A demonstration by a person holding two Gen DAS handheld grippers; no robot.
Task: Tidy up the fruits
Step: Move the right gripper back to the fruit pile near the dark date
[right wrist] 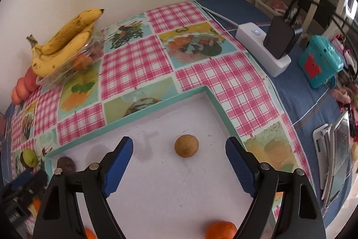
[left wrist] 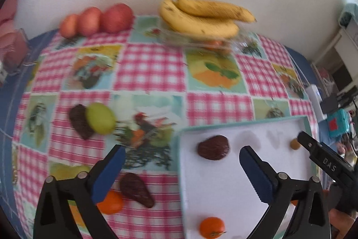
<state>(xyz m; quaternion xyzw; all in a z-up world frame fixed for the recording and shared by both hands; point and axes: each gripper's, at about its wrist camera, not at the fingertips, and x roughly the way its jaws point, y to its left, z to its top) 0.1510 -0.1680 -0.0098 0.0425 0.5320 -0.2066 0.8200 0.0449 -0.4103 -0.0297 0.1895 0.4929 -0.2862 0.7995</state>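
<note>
My left gripper (left wrist: pixel 182 150) is open and empty, hovering over the left rim of a white tray (left wrist: pixel 243 123). In the tray lie a dark avocado (left wrist: pixel 213 147), an orange (left wrist: pixel 211 226) and a small brown fruit (left wrist: pixel 295 144). Left of the tray, on the cloth, are two more avocados (left wrist: pixel 79 124) (left wrist: pixel 136 189), a green fruit (left wrist: pixel 100 118) and an orange (left wrist: pixel 110 202). My right gripper (right wrist: pixel 179 142) is open above the tray floor (right wrist: pixel 179 183). The brown fruit (right wrist: pixel 186 146) rests there between its fingers, untouched. An orange (right wrist: pixel 220 230) lies nearer.
Bananas (left wrist: pixel 201 17) rest on a clear plastic box (left wrist: pixel 201 41) by the wall, with red apples (left wrist: pixel 98 19) to their left. At the table's right edge sit a white power strip (right wrist: pixel 261 48) and a teal box (right wrist: pixel 320 62).
</note>
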